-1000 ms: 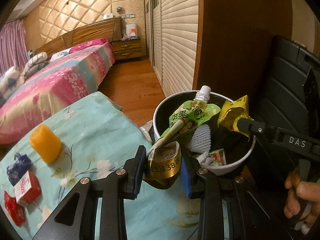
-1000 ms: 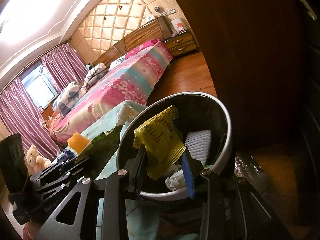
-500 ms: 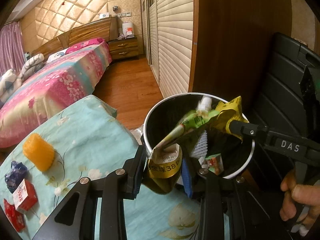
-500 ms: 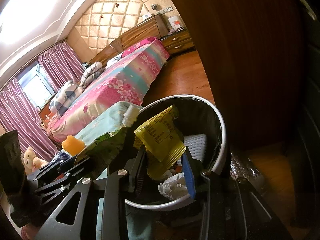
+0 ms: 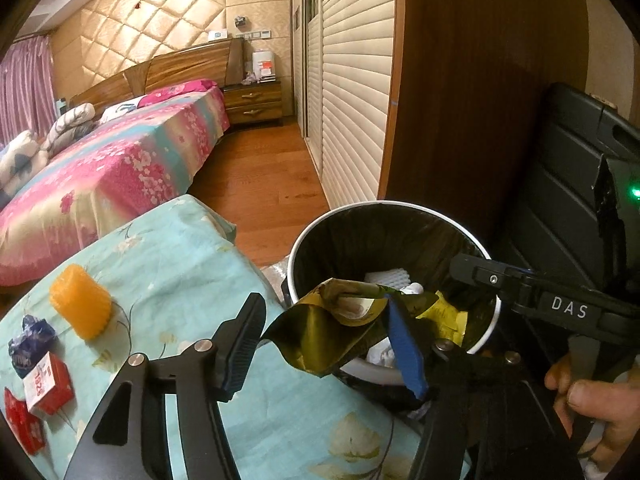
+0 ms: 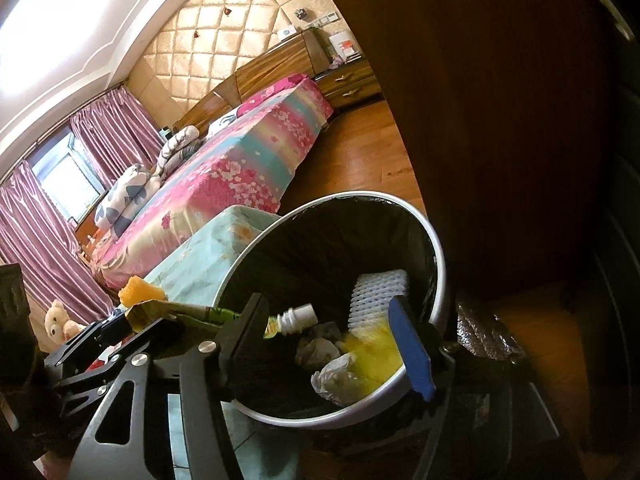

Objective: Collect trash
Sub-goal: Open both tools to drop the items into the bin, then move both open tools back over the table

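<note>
A round white bin (image 5: 492,304) with a black liner stands beside the table; it also shows in the right wrist view (image 6: 438,264). My left gripper (image 5: 320,356) is open at its rim, and a gold and green pouch (image 5: 320,340) hangs loose between its fingers, tipping over the rim. My right gripper (image 6: 332,344) is open over the bin. The yellow wrapper (image 6: 372,356) lies inside the bin next to the pouch's white cap (image 6: 296,316), white foam netting (image 6: 380,292) and crumpled tissues (image 6: 332,376).
On the floral teal tablecloth (image 5: 168,264) lie an orange ribbed piece (image 5: 80,304), a blue wrapper (image 5: 30,344) and red packets (image 5: 46,380). A dark wooden wardrobe (image 5: 472,100) and a black chair (image 5: 572,200) stand behind the bin. A bed (image 5: 104,172) is further back.
Both grippers have opened. The yellow wrapper has dropped from the right gripper into the bin. The pouch has come loose from the left gripper and tips into the bin.
</note>
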{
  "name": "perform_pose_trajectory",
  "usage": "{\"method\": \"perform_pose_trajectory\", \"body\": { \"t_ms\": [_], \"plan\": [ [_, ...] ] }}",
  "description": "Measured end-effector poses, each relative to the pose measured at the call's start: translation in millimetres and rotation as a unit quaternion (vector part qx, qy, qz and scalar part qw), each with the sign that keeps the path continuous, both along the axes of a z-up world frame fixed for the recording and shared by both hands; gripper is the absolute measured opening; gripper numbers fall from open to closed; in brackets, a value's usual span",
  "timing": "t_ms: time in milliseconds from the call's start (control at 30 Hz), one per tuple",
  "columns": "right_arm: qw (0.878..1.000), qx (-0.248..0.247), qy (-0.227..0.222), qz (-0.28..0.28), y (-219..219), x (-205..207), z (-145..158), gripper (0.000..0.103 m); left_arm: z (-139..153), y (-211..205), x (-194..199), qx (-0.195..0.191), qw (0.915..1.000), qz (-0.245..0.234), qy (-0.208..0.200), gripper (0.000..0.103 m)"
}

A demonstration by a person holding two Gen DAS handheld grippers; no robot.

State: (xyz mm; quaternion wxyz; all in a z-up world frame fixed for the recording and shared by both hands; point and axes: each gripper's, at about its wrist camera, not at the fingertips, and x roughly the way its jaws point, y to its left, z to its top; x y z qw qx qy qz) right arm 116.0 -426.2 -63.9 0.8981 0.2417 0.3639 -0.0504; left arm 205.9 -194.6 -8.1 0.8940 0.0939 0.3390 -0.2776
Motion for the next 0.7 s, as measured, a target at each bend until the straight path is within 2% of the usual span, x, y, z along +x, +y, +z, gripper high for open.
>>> {"method": "perform_pose_trajectory", "body": {
  "t_ms": [133,300,467,600,700],
  "plan": [
    [1.000,0.000,-0.001,0.000,2.2,-3.6,0.6,0.069,-1.5,11.6,-4.7,-0.019,0.9997,0.011,0.007,0.068],
    [1.000,-0.003,-0.006,-0.005,2.7,-5.8,-0.6,0.072,-0.2,23.1,-5.2,-0.046,0.9987,0.020,0.010,0.068],
    [1.000,-0.003,-0.007,-0.006,4.9,-5.7,2.1,0.073,3.2,27.7,-9.1,-0.047,0.9986,0.024,0.000,0.068],
    [1.000,-0.004,-0.009,0.003,12.5,-5.2,4.2,0.073,-2.0,39.3,-14.2,-0.050,0.9981,0.034,0.007,0.069],
    [1.000,-0.003,-0.010,0.013,22.6,-4.6,4.2,0.078,-9.5,53.4,-17.5,-0.048,0.9975,0.050,0.016,0.069]
  ]
}}
